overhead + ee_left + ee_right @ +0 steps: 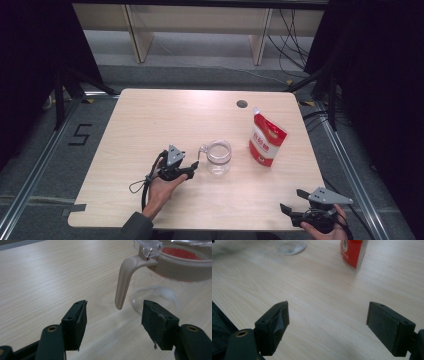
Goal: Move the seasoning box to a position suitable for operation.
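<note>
Reaching in from the near left, the left gripper lies low over the table, its tips just beside the jug; the sleeve behind it is cut off by the bottom edge of the high view. In the left gripper view its jaws stand apart with nothing pressed between the pads, and the jug's beige handle hangs just beyond them, over the gap, untouched. The jug itself is clear with a beige collar, standing upright near the middle of the table; its top and right side run out of that view, and something white at its bottom is too hazy to name. To its right, a little apart, a red-and-white pouch stands upright; its print is too small to read. At the near right corner the right gripper rests at the table's edge, the hand under it cut off by the frame. Its jaws are spread wide over bare wood, holding nothing.
</note>
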